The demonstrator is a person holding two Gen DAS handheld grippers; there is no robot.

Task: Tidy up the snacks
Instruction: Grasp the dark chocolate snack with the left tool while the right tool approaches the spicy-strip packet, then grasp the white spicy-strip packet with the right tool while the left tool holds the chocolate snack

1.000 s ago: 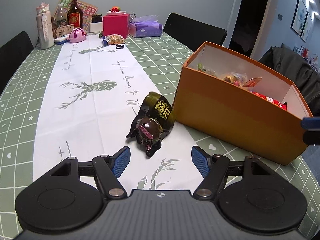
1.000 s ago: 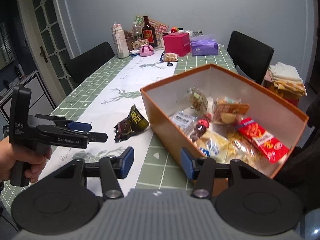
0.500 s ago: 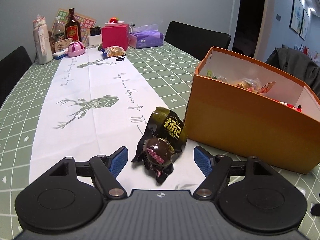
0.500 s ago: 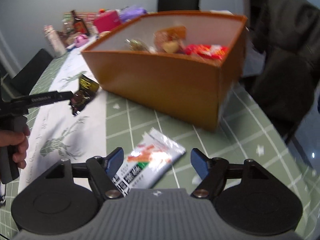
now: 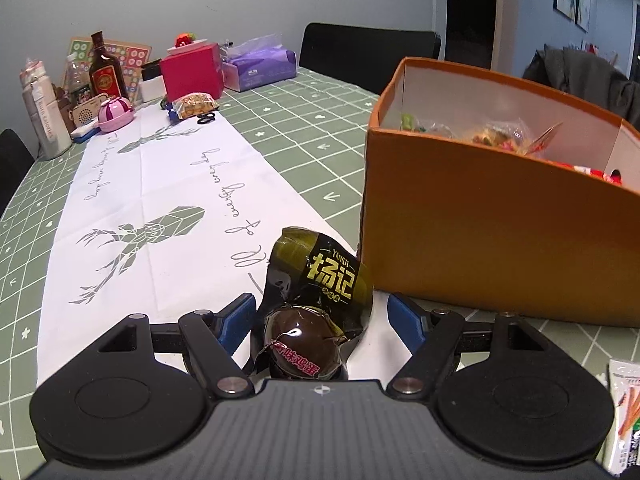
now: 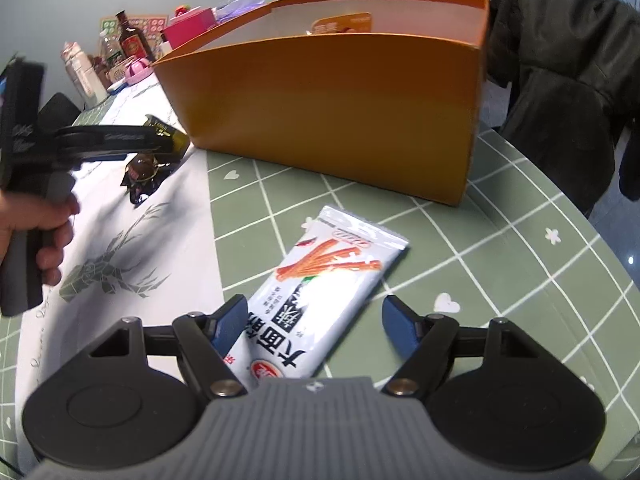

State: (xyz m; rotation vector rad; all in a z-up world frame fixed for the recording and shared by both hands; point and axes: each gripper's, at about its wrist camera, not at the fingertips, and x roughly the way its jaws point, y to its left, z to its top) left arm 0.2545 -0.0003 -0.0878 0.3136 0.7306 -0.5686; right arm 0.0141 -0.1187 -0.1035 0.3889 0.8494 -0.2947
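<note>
A dark egg snack packet [image 5: 316, 308] lies on the white runner, beside the orange box [image 5: 492, 236]. My left gripper [image 5: 322, 320] is open, its blue pads on either side of the packet, not touching it. In the right wrist view a white snack packet with red sticks [image 6: 320, 292] lies flat on the green cloth in front of the orange box [image 6: 332, 112]. My right gripper [image 6: 314, 322] is open around the packet's near end. The left gripper [image 6: 120, 140] and the dark packet [image 6: 144, 172] show at left. The box holds several snacks [image 5: 496, 136].
At the table's far end stand a bottle [image 5: 105, 68], a red box [image 5: 192, 72], a purple tissue pack [image 5: 260, 64], a pink item [image 5: 115, 114] and a small snack bag [image 5: 196, 104]. A black chair [image 5: 368, 52] stands behind. A dark coat [image 6: 568, 72] hangs right of the box.
My left gripper has moved forward and down, so the dark packet now sits between its pads. My right gripper swung from above the box down to the white packet.
</note>
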